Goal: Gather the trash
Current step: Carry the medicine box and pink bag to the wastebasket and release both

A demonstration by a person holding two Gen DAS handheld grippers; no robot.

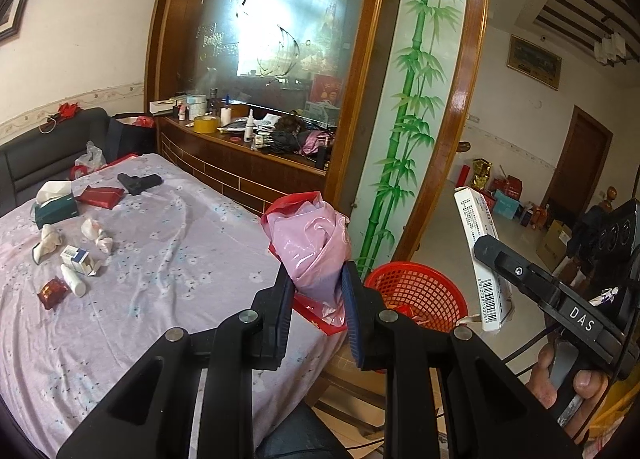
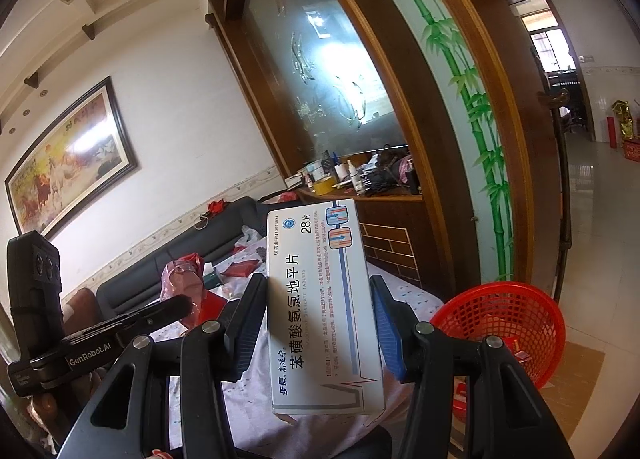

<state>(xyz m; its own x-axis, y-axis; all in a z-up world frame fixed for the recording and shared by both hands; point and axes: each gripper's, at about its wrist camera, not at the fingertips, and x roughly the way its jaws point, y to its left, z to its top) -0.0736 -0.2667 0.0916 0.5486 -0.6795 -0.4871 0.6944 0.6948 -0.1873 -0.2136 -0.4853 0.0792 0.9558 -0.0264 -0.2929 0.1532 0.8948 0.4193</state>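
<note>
My left gripper [image 1: 316,291] is shut on a crumpled pink and red plastic bag [image 1: 308,239], held above the table's right edge, just left of the red mesh basket [image 1: 420,291]. My right gripper [image 2: 320,323] is shut on a white medicine box [image 2: 320,299] with blue print, held upright. In the left wrist view that box [image 1: 482,259] hangs to the right of the basket. The basket also shows in the right wrist view [image 2: 504,323] at the lower right, with red scraps inside. The left gripper with the bag [image 2: 180,283] appears at the left of the right wrist view.
The table has a lilac flowered cloth [image 1: 160,259]. On it lie a tissue box [image 1: 56,207], crumpled tissues [image 1: 96,235], a small blue-white box [image 1: 78,259], a white tube [image 1: 74,281], a red wrapper [image 1: 52,293], a red packet [image 1: 100,197] and a black object [image 1: 138,182]. A cluttered wooden cabinet [image 1: 256,155] stands behind.
</note>
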